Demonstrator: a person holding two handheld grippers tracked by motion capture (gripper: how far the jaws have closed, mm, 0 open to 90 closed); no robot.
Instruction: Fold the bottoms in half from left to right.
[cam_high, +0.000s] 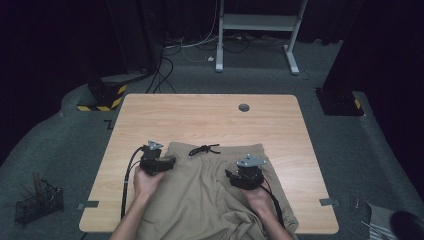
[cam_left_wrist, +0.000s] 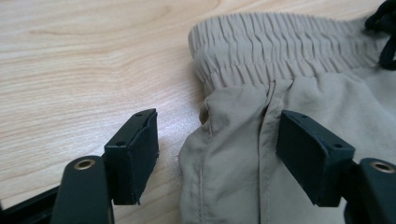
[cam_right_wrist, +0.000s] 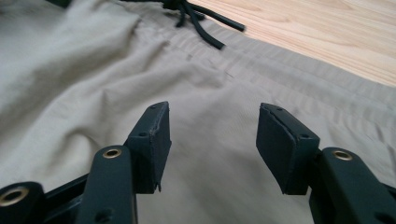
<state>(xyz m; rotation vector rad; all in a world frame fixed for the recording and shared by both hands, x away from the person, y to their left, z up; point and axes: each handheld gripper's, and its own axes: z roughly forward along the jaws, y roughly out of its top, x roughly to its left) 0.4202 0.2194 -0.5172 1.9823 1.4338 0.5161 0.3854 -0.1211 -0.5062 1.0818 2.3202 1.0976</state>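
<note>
The shorts run off the high view's bottom edge, their legs cut off.

No legible text (any view)

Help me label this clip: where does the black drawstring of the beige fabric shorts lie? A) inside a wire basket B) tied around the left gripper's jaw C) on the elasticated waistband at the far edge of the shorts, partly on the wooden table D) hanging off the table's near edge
C: the black drawstring rests at the waistband of the beige shorts, its loose ends reaching onto the wooden table, apart from both grippers.
</note>
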